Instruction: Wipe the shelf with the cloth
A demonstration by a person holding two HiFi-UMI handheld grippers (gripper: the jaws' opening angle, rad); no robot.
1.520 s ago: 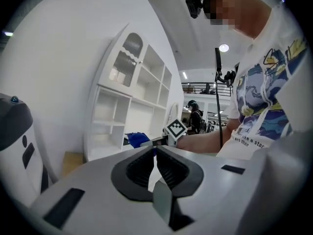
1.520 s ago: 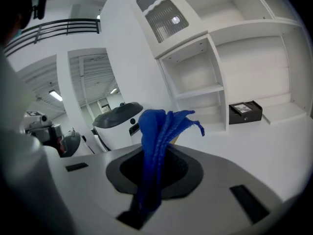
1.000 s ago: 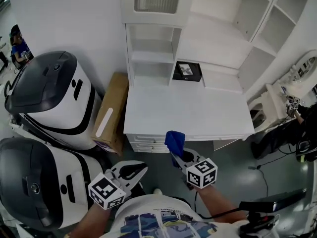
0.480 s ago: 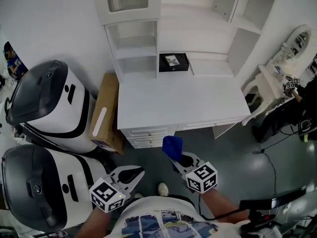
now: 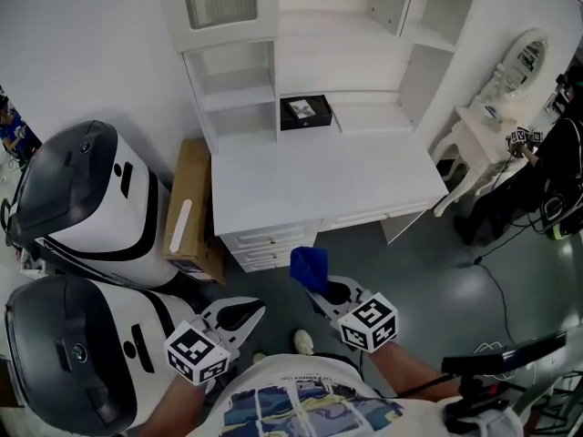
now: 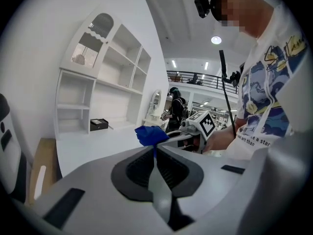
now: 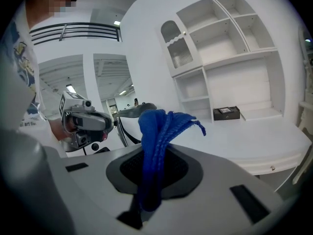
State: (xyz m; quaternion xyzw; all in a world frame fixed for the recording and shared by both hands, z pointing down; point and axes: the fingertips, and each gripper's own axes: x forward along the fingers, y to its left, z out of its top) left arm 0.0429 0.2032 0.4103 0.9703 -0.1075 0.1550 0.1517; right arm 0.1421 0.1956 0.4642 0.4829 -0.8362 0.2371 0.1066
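Observation:
A blue cloth [image 5: 308,264] hangs bunched from my right gripper [image 5: 319,288], which is shut on it; in the right gripper view the cloth [image 7: 159,131] stands up between the jaws of the right gripper [image 7: 155,148]. My left gripper [image 5: 244,315] is shut and holds nothing; in its own view the left gripper [image 6: 155,153] has its jaws pressed together. Both are over the grey floor in front of the white desk [image 5: 319,185]. Behind the desk rises the white shelf unit [image 5: 241,94], with a small black box [image 5: 305,110] in one low compartment.
Two large white-and-black machines [image 5: 86,189] [image 5: 73,353] stand at the left. A cardboard box [image 5: 189,209] leans between them and the desk. A white ornate side table [image 5: 474,144] is at the right, with cables on the floor beyond it.
The desk and shelf have slid up and left in the head view and look farther off. Both grippers keep their places in that view, with the cloth still held in the right one.

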